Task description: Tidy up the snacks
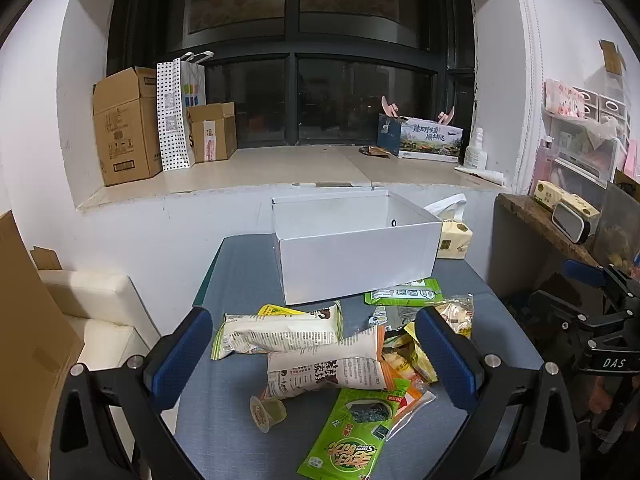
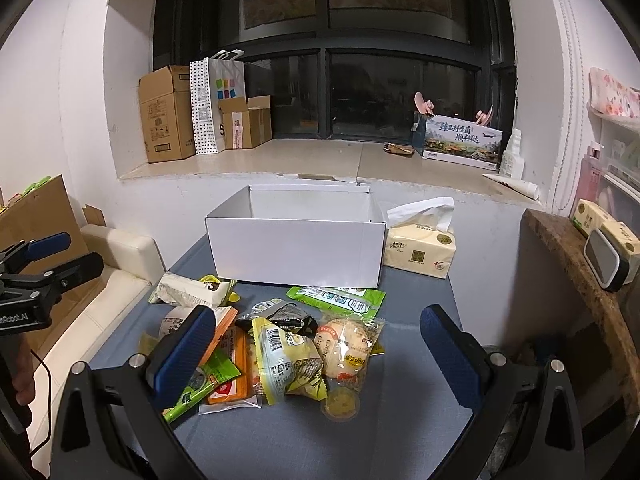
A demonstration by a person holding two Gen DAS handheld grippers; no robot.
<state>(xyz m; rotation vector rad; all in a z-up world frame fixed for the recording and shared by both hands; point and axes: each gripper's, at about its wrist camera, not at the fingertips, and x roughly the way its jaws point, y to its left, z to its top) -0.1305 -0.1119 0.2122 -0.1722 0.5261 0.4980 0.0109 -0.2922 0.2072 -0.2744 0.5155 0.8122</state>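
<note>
An open white box (image 1: 352,264) (image 2: 296,248) stands empty at the back of the blue-grey table (image 1: 224,396) (image 2: 404,392). A pile of snack packets lies in front of it: white wrapped packets (image 1: 280,332), a green seaweed bag (image 1: 352,436), a jelly cup (image 1: 266,412), a yellow packet (image 2: 284,360), a round cake packet (image 2: 346,346), a green packet (image 2: 340,298). My left gripper (image 1: 316,356) is open above the pile, empty. My right gripper (image 2: 320,364) is open above the pile, empty.
A tissue pack (image 2: 420,248) sits right of the box. Cardboard boxes (image 1: 124,128) and a dotted bag (image 1: 172,116) stand on the window sill. A wooden shelf (image 2: 580,272) is on the right, a cream sofa (image 1: 96,312) on the left.
</note>
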